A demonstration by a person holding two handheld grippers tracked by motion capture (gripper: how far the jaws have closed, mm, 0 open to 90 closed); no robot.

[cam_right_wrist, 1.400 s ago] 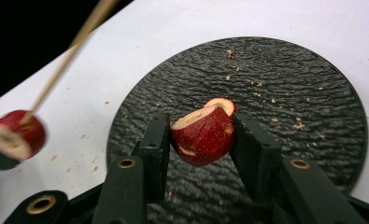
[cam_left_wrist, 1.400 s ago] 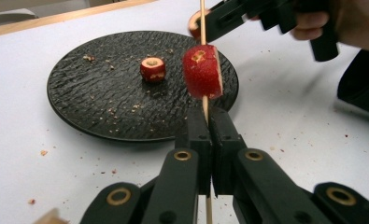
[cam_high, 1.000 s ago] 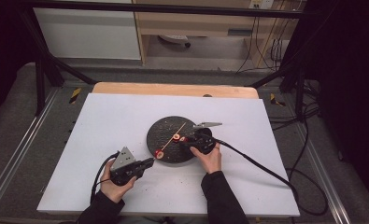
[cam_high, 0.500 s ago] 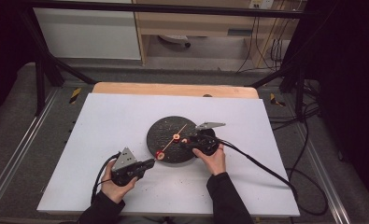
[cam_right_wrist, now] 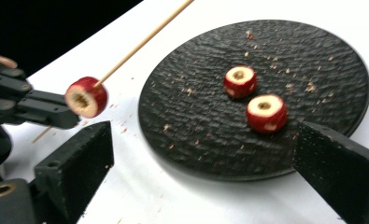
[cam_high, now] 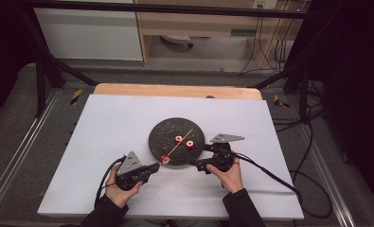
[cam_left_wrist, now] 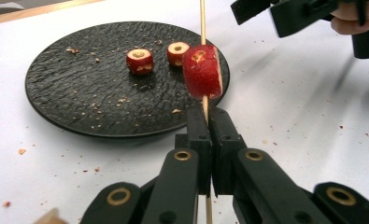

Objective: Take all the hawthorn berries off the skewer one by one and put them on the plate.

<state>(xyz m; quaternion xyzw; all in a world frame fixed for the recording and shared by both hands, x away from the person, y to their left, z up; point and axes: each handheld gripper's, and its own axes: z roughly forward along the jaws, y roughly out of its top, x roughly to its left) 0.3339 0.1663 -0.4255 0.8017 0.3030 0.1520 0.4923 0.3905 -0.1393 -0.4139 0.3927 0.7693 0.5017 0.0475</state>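
Wooden skewer (cam_left_wrist: pixel 202 18) is clamped between the closed jaws of the left gripper (cam_left_wrist: pixel 209 122), and one red fruit slice (cam_left_wrist: pixel 202 71) (cored, pale inside) is threaded on it just beyond the jaw tips, over the near rim of the black slate plate (cam_left_wrist: pixel 70 107). Two more cored slices (cam_right_wrist: pixel 265 112) are seen lying side by side on that plate, apart from the skewer. The right gripper (cam_right_wrist: pixel 201 154) is held just off the plate's edge, its jaws having just been opening; they are spread wide with nothing gripped between them, the skewered slice lying off to one side of them.
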